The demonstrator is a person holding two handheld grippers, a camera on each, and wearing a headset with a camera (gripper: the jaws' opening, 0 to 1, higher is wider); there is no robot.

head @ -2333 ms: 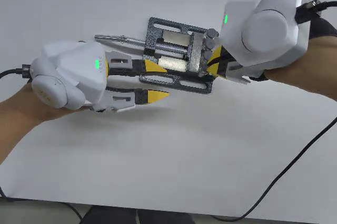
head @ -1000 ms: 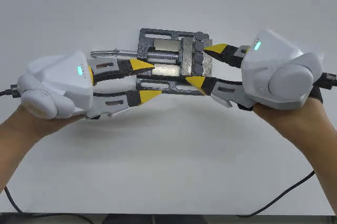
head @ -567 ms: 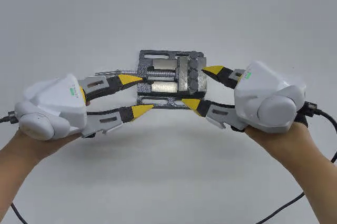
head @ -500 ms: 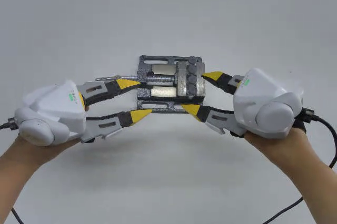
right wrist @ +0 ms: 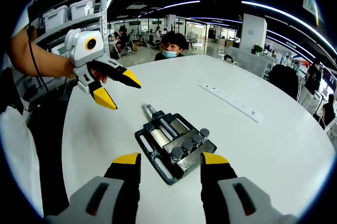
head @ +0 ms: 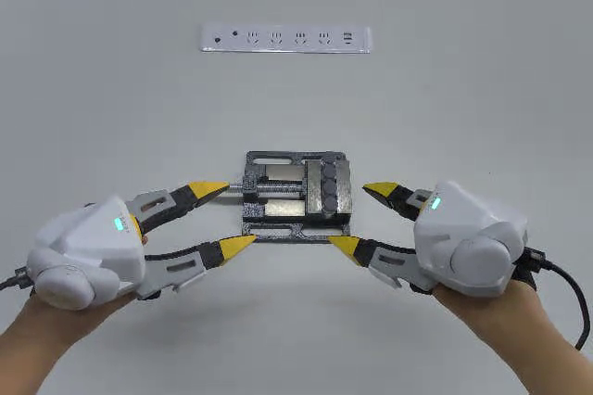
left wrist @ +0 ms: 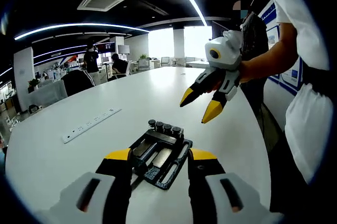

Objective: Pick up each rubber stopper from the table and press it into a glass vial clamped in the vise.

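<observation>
**Vise at mid-table, flanked by two open claws**

Left claw [head: 235, 215]: spread wide, holding nothing, held above the table just left of the vise [head: 296, 196], tips aimed toward its screw end without touching. Right claw [head: 352, 215]: equally wide and unloaded, just right of the vise, tips apart from it. Rubber stoppers [head: 326, 189]: four, dark, upright in one row across the right-hand end of the vise; glass beneath them too small to make out. Table [head: 296, 321]: white and broad, with open surface on every side of the vise, most of it toward the viewer. Power strip [head: 285, 39]: flat on the far stretch, well beyond the vise, lengthwise across the view. In both claw views: rounded table edge close by the person, vise set well in from it, opposite claw hanging in the air over the table.
</observation>
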